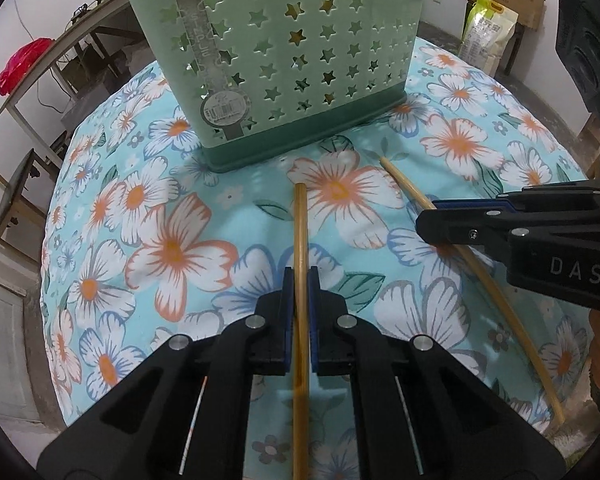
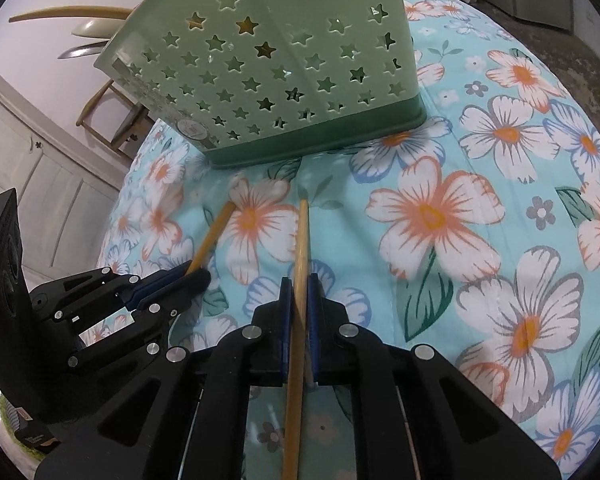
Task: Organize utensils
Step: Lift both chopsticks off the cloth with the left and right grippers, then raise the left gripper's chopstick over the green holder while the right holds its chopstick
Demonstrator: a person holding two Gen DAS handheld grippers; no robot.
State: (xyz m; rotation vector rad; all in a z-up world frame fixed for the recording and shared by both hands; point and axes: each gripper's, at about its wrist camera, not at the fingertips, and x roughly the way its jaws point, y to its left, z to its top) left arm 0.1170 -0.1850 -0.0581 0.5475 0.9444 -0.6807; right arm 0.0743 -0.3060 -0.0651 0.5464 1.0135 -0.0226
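A green star-punched utensil basket [image 1: 284,60] stands at the far side of the floral-cloth table; it also shows in the right wrist view [image 2: 292,76]. My left gripper [image 1: 300,276] is shut on a bamboo chopstick [image 1: 300,224] that points toward the basket. My right gripper [image 2: 300,284] is shut on a second bamboo chopstick [image 2: 302,236], also pointing at the basket. In the left wrist view the right gripper [image 1: 424,220] reaches in from the right with its chopstick [image 1: 404,186]. In the right wrist view the left gripper [image 2: 200,274] sits at the left with its chopstick [image 2: 216,232].
The table carries a light blue cloth with orange and white flowers [image 1: 172,248]. Utensils stick out of the basket top at upper left [image 2: 80,12]. A wooden desk with a red bag [image 1: 20,64] stands left, boxes and a bag [image 1: 488,32] behind right.
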